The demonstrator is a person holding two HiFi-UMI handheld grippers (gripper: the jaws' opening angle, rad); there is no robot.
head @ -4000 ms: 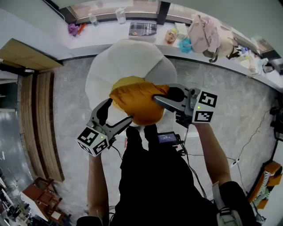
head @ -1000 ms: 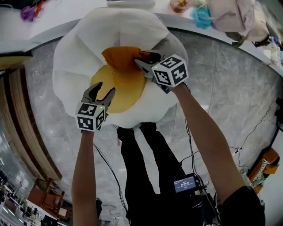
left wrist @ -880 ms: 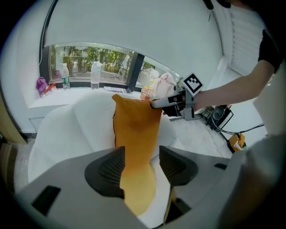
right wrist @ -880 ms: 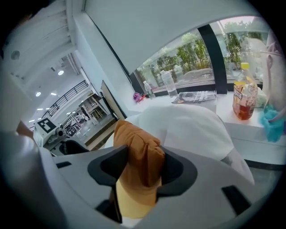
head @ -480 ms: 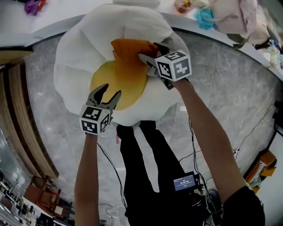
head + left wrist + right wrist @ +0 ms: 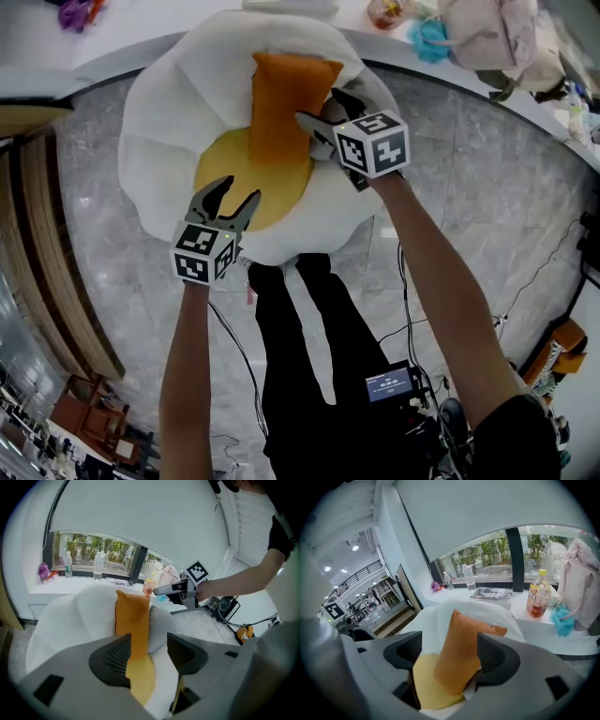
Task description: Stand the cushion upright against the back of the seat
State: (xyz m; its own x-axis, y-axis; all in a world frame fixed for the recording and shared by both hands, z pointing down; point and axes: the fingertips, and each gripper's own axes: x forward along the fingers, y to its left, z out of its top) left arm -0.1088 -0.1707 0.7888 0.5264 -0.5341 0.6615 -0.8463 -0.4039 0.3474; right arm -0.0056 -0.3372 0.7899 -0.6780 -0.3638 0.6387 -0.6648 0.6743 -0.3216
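On the ledge [image 6: 122, 42]: a pink bag [image 6: 492, 37] at one o'clock, a teal cloth [image 6: 429, 36] just beside it, a purple object [image 6: 70, 14] at eleven.

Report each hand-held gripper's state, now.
Left hand-held gripper: open, holding nothing.
Right hand-held gripper: open, its jaws have just been opening; the orange cushion shows between them, not gripped.
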